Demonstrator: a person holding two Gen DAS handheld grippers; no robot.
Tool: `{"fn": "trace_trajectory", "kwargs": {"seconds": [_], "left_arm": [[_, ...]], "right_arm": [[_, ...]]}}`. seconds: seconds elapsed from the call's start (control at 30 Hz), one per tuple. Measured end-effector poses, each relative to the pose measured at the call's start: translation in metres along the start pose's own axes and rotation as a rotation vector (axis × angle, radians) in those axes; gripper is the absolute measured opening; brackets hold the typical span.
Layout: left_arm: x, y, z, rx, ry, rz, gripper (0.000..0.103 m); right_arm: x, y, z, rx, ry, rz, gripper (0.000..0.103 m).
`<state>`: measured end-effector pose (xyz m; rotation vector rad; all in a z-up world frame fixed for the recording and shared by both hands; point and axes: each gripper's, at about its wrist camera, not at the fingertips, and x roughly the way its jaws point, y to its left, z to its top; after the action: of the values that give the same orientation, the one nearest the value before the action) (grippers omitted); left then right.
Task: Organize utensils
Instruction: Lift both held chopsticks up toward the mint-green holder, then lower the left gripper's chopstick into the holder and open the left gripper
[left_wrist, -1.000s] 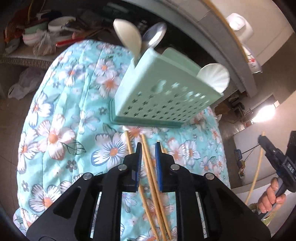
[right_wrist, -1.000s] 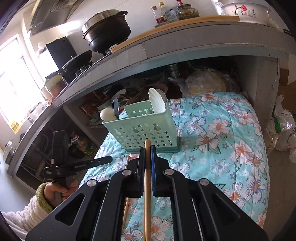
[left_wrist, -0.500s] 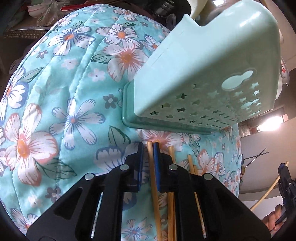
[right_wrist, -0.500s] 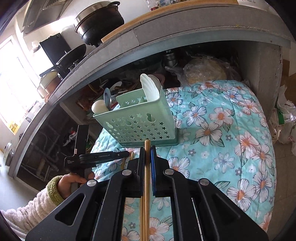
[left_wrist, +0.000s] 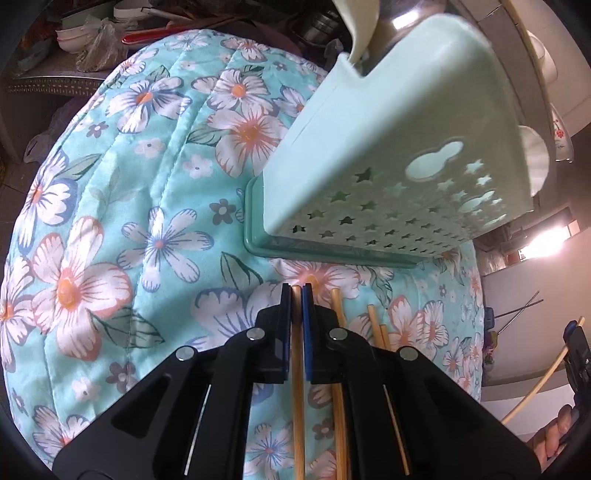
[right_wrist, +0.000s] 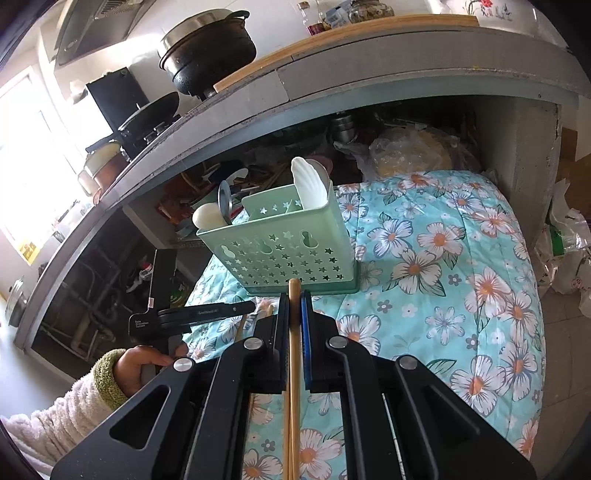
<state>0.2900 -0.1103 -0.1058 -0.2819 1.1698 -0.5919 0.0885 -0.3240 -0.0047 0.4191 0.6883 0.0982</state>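
On a flowered quilt (left_wrist: 110, 206) before the basket (left_wrist: 388, 155), each gripper's fingers pinch one chopstick: left gripper (left_wrist: 296, 295), right gripper (right_wrist: 294, 301). Next: lift, tip into basket.

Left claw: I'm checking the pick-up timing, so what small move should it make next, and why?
Probably a short lift straight up. The left claw has just been closing and its pads now pinch one chopstick that lies on the floral cloth beside other loose chopsticks. Raising it clears those before it goes to the green utensil holder. The right claw already holds its own chopstick.
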Motion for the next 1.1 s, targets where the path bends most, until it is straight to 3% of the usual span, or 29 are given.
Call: {"fn": "trace_trajectory", "kwargs": {"seconds": [0.27, 0.5, 0.6, 0.77, 0.9, 1.1], "left_arm": [[-0.112, -0.031, -0.001, 0.107, -0.199, -0.120, 0.005], [-0.230, -0.094, 0.014, 0.268, -0.517, -0.249, 0.005], [-0.263, -0.116, 0.025, 0.329, -0.684, -0.251, 0.005], [-0.266, -0.138, 0.048, 0.337, -0.858, -0.263, 0.005], [-0.253, -0.152, 0.063, 0.354, -0.970, -0.223, 0.005], [-0.220, -0.160, 0.103, 0.338, -1.029, -0.218, 0.005]], "right_arm": [[-0.029, 0.016, 0.009, -0.054, -0.082, -0.003, 0.006], [-0.029, 0.015, 0.009, -0.048, -0.087, -0.004, 0.006], [-0.026, 0.011, 0.008, -0.033, -0.078, -0.003, 0.006], [-0.023, 0.006, 0.009, -0.018, -0.072, -0.005, 0.006], [-0.018, 0.000, 0.010, -0.009, -0.059, -0.011, 0.006], [-0.006, -0.013, 0.014, 0.014, -0.038, -0.013, 0.006]]}}
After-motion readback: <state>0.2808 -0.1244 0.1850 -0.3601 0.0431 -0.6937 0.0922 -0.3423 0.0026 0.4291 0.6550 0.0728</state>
